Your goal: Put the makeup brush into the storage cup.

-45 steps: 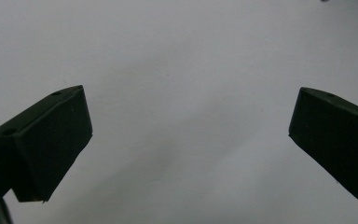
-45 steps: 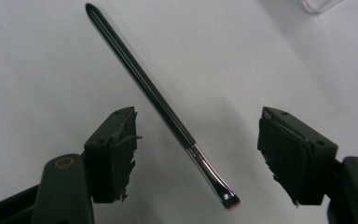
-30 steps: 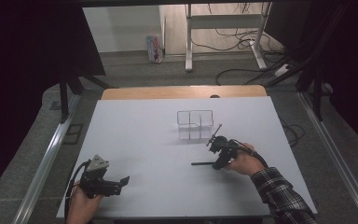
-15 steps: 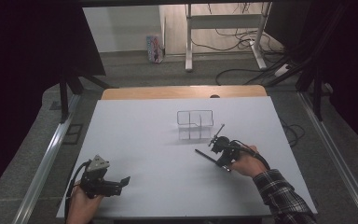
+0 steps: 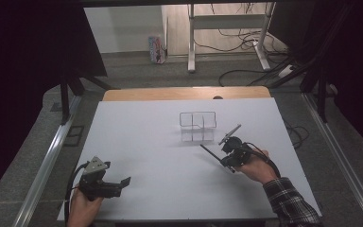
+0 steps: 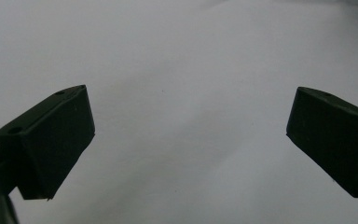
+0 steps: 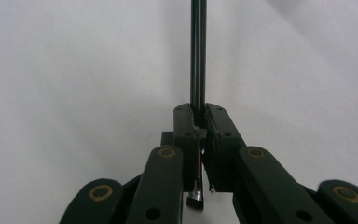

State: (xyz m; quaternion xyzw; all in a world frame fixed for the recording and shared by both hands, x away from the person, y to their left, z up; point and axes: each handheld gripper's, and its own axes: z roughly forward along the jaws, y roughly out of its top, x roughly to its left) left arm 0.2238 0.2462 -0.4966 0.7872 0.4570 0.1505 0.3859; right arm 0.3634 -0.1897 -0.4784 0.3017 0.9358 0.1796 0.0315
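Sticking out ahead of the right tongs (image 7: 199, 122), a thin black brush (image 7: 198, 51) is clamped between them

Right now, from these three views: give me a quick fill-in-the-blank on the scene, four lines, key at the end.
1. The right tool is shut on a thin black ____.
2. The left tool has its jaws ____.
3. The clear organizer sits on a ____ table.
4. In the high view, the brush sticks out of the right tool toward the ____ of the picture.

Missing words: brush; open; white; left
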